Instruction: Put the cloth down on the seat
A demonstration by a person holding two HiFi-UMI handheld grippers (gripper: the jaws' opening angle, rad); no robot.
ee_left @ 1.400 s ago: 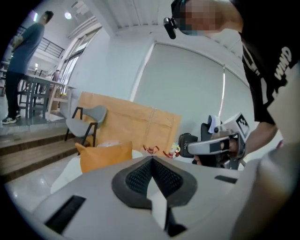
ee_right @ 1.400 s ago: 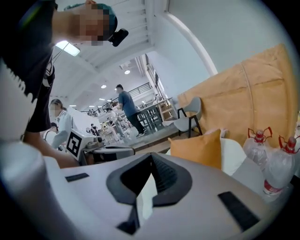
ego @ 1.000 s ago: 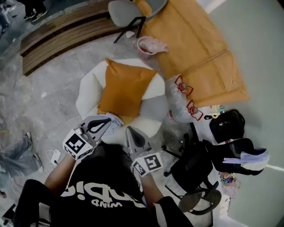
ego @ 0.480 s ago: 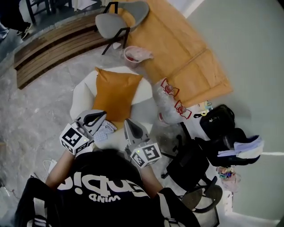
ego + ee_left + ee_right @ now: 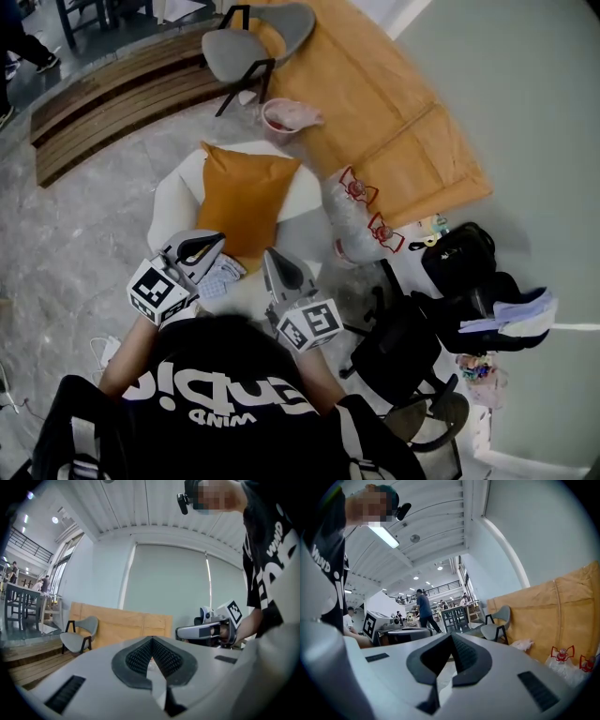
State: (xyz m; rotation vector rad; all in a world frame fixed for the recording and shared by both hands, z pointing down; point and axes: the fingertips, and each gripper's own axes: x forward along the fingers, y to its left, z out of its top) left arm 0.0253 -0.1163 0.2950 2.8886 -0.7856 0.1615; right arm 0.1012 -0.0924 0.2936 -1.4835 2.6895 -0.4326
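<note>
In the head view a white round seat carries an orange cushion. A pale checked cloth lies on the seat's front edge, just below my left gripper. That gripper's jaws are shut and I see nothing gripped between them. My right gripper hovers beside it over the same edge, pointing nearly level. Its jaws meet at the tip and hold nothing. Each gripper shows in the other's view: the right gripper and the left gripper.
A grey chair, a pink tub and a tan board stand beyond the seat. A clear plastic bag with red handles leans at the seat's right. Black bags and an office chair crowd the right side.
Both grippers have risen a little together above the seat's front edge, and the head view has shifted. The cloth stays lying on the seat.
</note>
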